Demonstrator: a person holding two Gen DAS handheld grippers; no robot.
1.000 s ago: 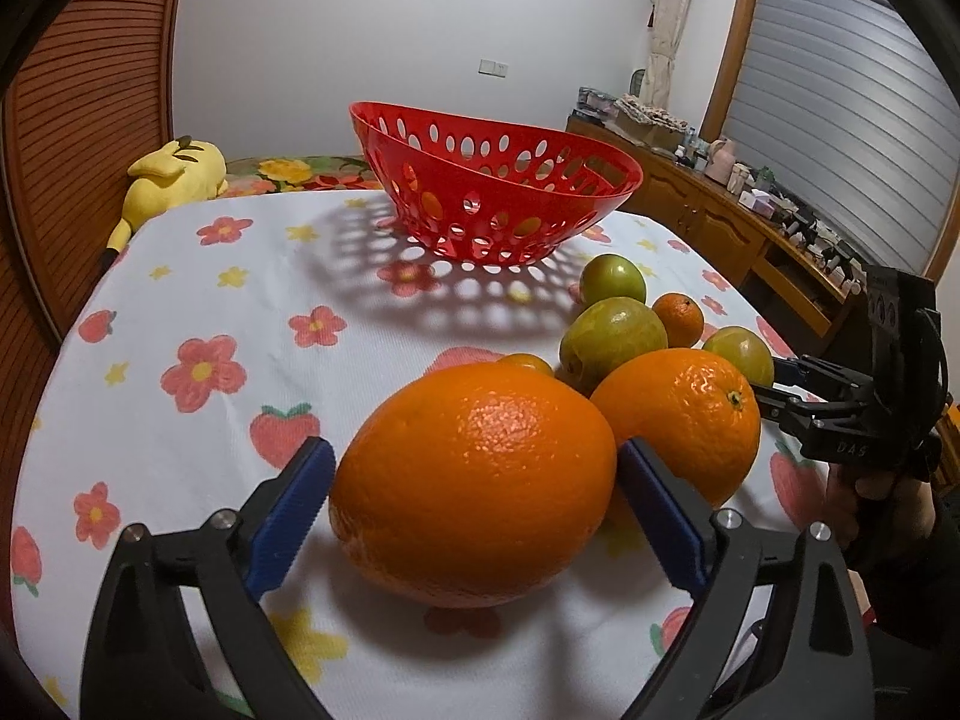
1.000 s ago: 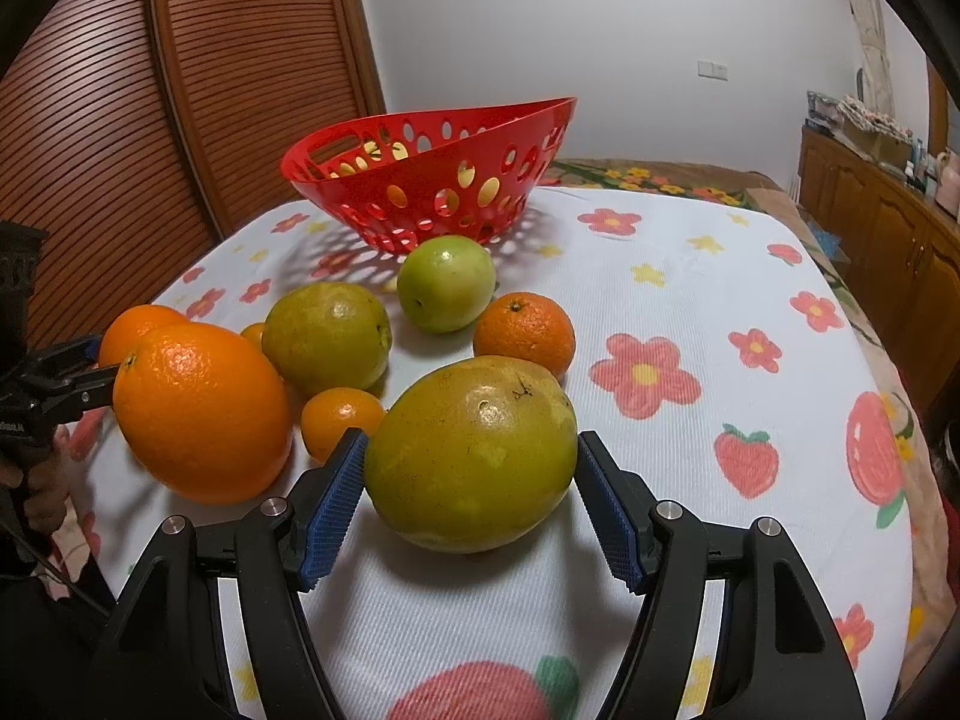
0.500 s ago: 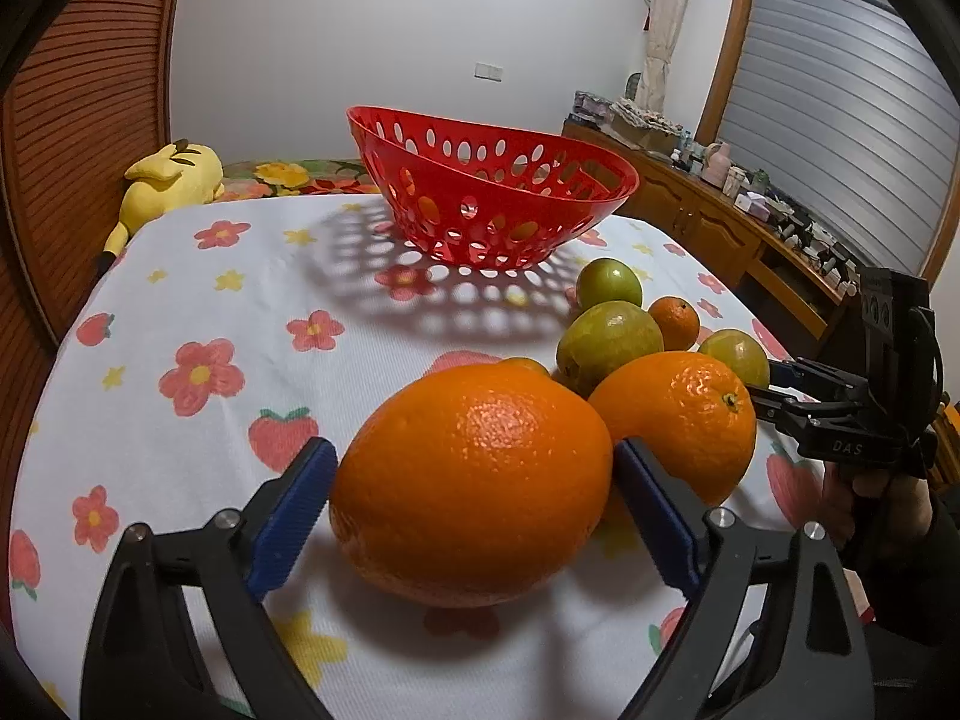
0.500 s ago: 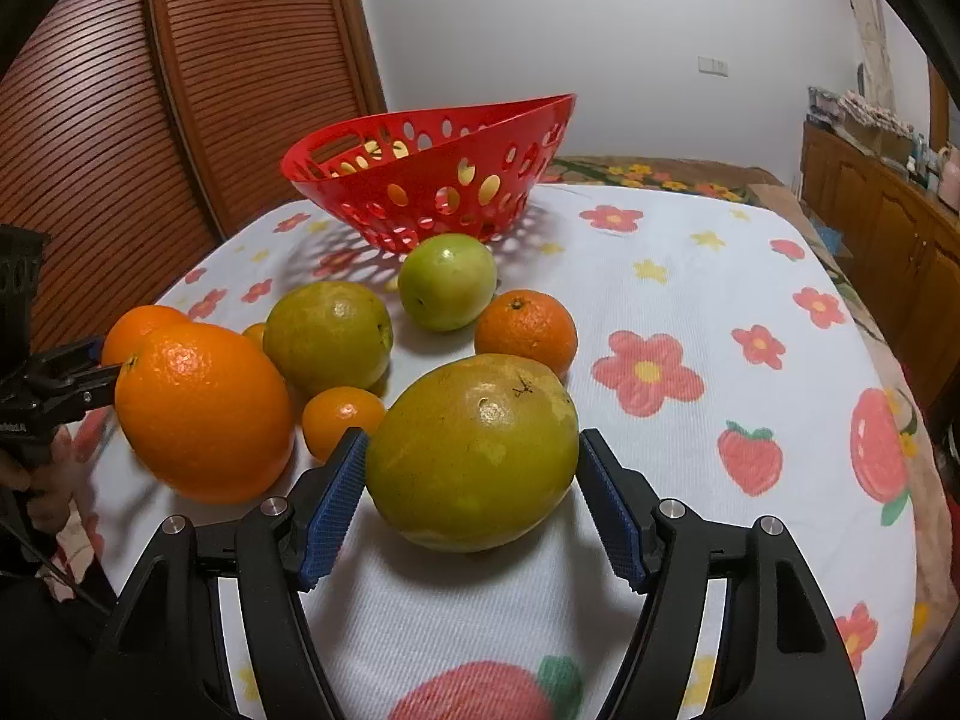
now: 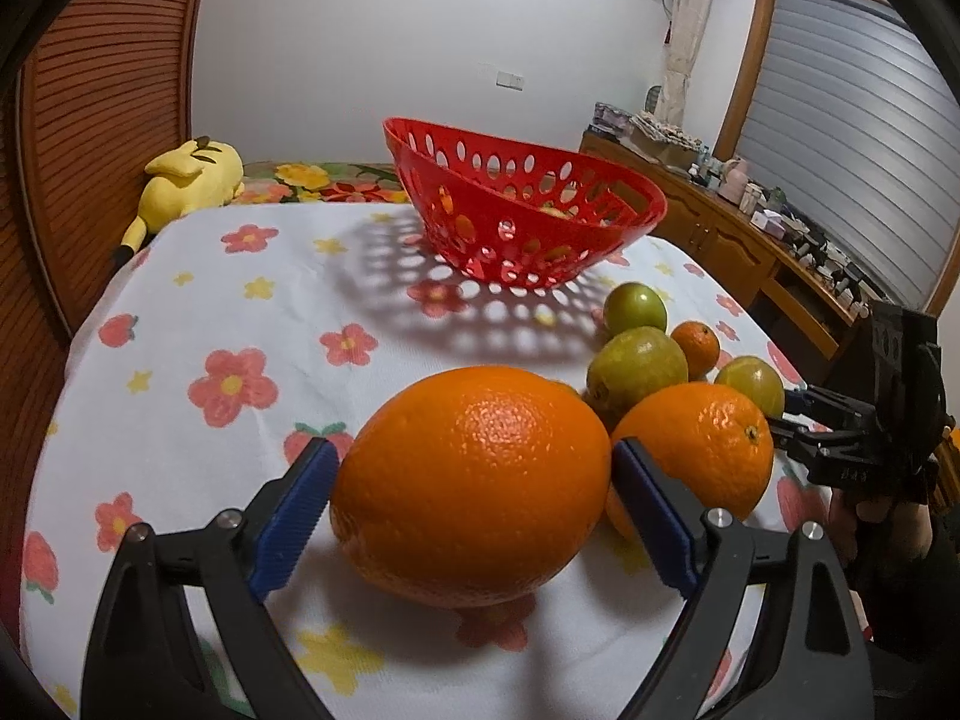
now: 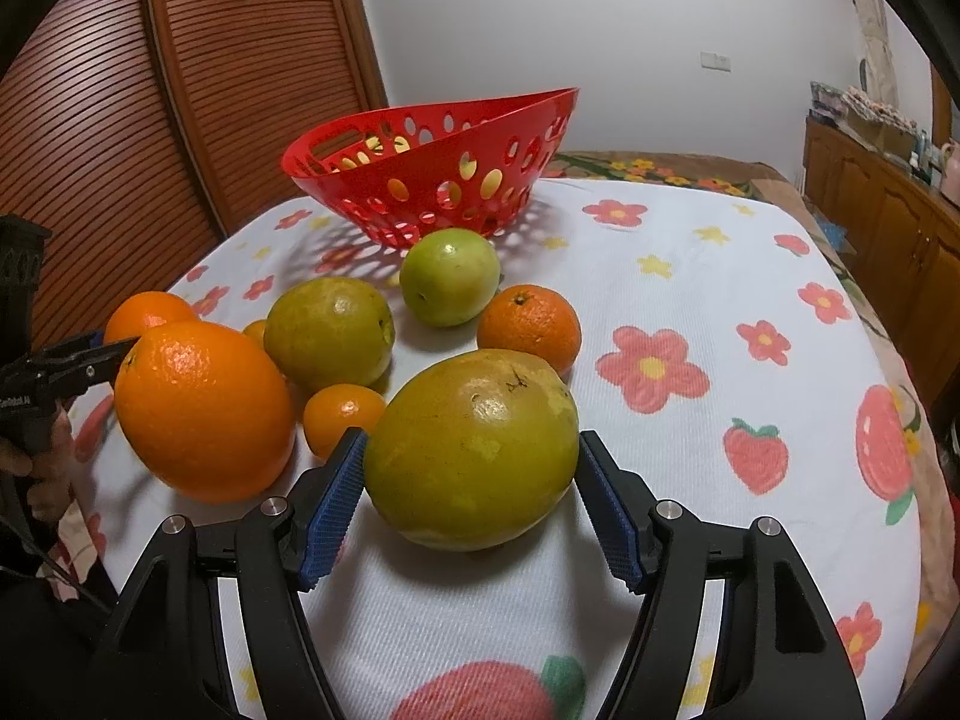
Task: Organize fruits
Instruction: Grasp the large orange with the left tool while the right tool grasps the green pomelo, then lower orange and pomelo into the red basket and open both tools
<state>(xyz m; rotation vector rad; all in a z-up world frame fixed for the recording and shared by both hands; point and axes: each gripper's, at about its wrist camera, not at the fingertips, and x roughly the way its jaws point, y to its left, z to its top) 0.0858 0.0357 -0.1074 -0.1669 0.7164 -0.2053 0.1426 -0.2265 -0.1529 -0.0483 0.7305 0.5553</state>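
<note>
Floral tablecloth (image 6: 690, 276): one red basket (image 6: 432, 180), perhaps eight fruits; left gripper (image 5: 474, 504) clamps orange (image 5: 474, 480), right gripper (image 6: 474, 498) closing, green-yellow fruit (image 6: 474, 450) between.

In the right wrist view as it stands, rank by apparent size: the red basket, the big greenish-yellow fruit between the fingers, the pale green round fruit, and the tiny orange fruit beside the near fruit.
1. red basket
2. big greenish-yellow fruit, though nearness to the camera enlarges it
3. pale green round fruit
4. tiny orange fruit
</note>
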